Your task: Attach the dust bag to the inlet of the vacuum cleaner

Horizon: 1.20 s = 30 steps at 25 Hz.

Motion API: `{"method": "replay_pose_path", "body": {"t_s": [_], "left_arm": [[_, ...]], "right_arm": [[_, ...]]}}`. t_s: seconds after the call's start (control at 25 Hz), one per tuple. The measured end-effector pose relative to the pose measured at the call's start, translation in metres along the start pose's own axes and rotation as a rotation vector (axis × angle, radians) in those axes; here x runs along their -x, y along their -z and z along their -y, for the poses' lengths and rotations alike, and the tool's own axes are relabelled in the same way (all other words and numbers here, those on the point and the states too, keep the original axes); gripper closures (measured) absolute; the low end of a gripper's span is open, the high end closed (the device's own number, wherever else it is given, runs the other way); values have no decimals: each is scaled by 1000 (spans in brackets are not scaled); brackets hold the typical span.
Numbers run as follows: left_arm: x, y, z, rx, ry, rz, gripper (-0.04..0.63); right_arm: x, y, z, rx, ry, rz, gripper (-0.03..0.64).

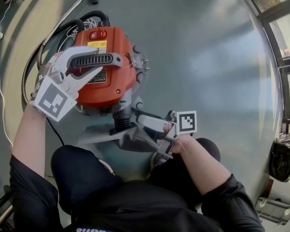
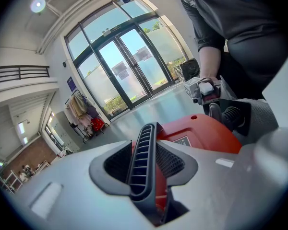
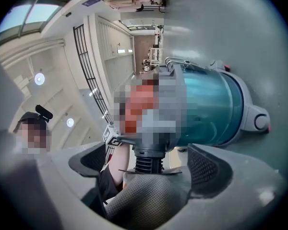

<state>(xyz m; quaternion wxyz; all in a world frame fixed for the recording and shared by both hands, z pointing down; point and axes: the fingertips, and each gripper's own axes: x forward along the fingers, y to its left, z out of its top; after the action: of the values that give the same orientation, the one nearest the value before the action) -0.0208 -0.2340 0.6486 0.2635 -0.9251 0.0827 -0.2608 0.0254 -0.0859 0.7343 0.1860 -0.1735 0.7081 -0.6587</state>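
The vacuum cleaner [image 1: 108, 88] has a red top and lies on the grey floor in front of my knees. My left gripper [image 1: 89, 62] is shut on its dark ribbed handle [image 1: 111, 60]; in the left gripper view the handle [image 2: 145, 145] runs between the two pads of the left gripper [image 2: 146, 166]. The grey dust bag [image 1: 130, 139] hangs at the black ribbed inlet [image 1: 122, 123] on the near side. My right gripper [image 1: 152, 129] is shut on the bag. In the right gripper view the bag [image 3: 144, 202] fills the jaws of the right gripper [image 3: 151, 181], with its collar up against the inlet [image 3: 149, 163].
A hose and cable [image 1: 38, 57] loop on the floor behind the vacuum at the left. The person's knees [image 1: 82, 173] are just below the bag. A black bin [image 1: 282, 158] stands by the window frame at the right. Glass doors [image 2: 129, 66] lie further off.
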Motion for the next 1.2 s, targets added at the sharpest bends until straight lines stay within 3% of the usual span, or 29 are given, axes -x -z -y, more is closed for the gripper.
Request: {"method": "replay_pose_path", "body": {"t_s": [0.48, 1.2], "left_arm": [[0, 1, 0, 0, -1, -8, 434], [0, -1, -1, 47, 9, -12, 425]], "right_arm": [[23, -28, -12, 16, 4, 33, 107], [38, -57, -88, 190, -39, 24, 109]]}}
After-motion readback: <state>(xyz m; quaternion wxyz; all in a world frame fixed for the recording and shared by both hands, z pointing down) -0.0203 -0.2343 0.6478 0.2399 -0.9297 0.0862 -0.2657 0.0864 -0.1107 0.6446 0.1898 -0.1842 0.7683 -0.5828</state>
